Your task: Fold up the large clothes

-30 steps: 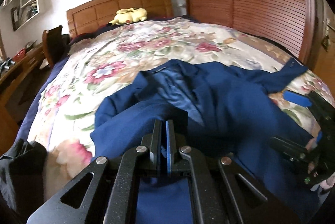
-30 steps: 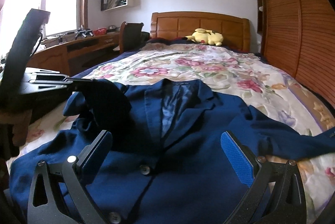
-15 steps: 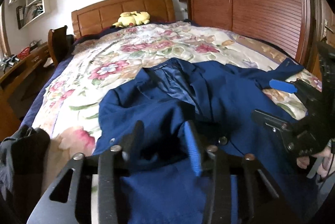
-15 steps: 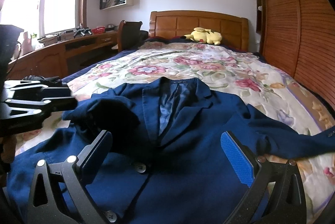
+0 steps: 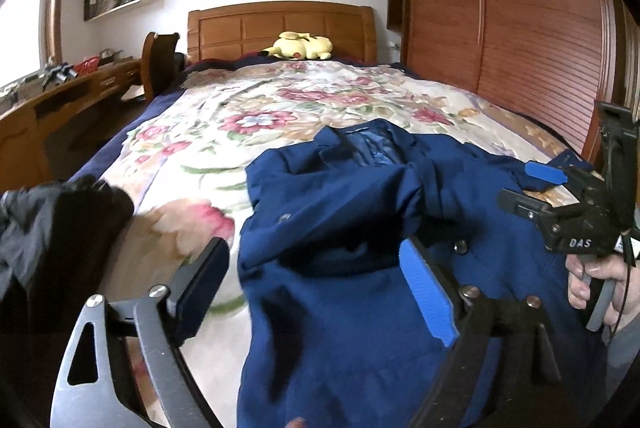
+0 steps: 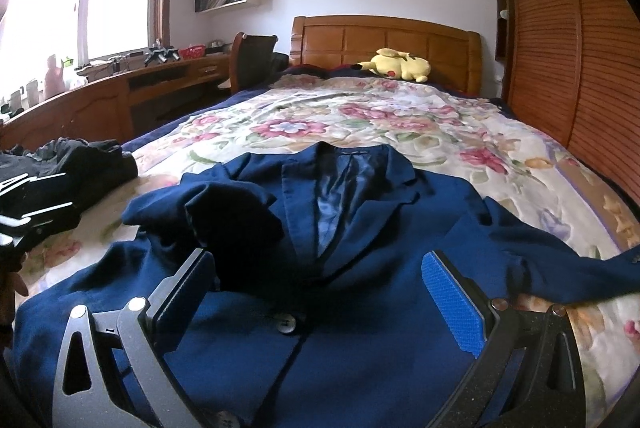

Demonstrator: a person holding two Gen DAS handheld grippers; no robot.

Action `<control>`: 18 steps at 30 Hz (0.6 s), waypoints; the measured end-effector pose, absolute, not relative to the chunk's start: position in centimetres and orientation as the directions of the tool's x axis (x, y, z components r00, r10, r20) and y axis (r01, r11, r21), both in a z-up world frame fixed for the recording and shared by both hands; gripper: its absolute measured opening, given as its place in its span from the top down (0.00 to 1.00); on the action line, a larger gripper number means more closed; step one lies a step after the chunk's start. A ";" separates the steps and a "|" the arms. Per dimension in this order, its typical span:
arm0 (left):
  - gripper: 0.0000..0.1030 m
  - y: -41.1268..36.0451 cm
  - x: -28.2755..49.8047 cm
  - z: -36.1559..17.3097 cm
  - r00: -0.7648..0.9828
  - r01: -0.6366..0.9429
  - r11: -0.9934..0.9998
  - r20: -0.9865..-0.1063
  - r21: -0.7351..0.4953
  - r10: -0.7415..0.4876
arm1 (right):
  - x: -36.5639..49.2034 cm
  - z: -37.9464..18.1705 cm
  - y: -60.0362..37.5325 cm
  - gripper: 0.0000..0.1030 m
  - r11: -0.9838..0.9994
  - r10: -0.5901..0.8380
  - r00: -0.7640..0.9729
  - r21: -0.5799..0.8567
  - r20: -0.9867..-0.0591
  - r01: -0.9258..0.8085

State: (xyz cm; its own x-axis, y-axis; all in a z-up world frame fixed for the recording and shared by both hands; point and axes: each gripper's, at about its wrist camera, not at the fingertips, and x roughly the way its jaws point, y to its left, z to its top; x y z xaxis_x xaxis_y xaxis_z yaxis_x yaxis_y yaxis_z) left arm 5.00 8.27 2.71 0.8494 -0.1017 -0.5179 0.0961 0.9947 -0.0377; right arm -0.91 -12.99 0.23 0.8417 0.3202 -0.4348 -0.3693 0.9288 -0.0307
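A navy blazer (image 6: 360,288) lies face up on the floral bedspread (image 6: 360,116), collar toward the wooden headboard (image 6: 384,44) and hem toward me; the sleeve on the desk side of the blazer is folded in across its chest (image 6: 236,216), while the other sleeve (image 6: 560,252) trails out flat toward the wardrobe side. My left gripper (image 5: 316,288) hovers over the desk-side edge of the blazer; its fingers have just been opening and now stand wide apart with nothing pinched, only cloth lying below them. My right gripper (image 6: 320,292) hangs above the blazer's buttoned front, fingers spread wide and empty. A dark garment (image 6: 80,160) sits bunched beyond the desk-side shoulder; a yellow plush toy (image 6: 400,64) rests against the headboard.

I judge the first sleeve fold is laid and the outstretched sleeve is next. To do it well, I would pinch that sleeve near its cuff, take one layer only, lift it just clear of the bedspread, carry it across the lapels to mirror the first, and smooth the shoulder before letting go.
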 end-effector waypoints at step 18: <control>0.11 12.8 1.7 1.3 0.861 0.063 0.998 -0.505 -0.014 -0.061 | -0.3 0.9 -7.7 0.00 0.886 0.368 0.821 -0.102 -0.438 -0.452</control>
State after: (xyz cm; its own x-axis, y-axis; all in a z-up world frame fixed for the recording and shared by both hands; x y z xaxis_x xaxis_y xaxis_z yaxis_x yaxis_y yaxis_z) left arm 1.73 12.84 1.28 0.8611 -0.0609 -0.5047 0.0625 0.9979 -0.0136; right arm -0.27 -7.75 0.92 0.8206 0.3676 -0.4376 -0.4516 0.8863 -0.1024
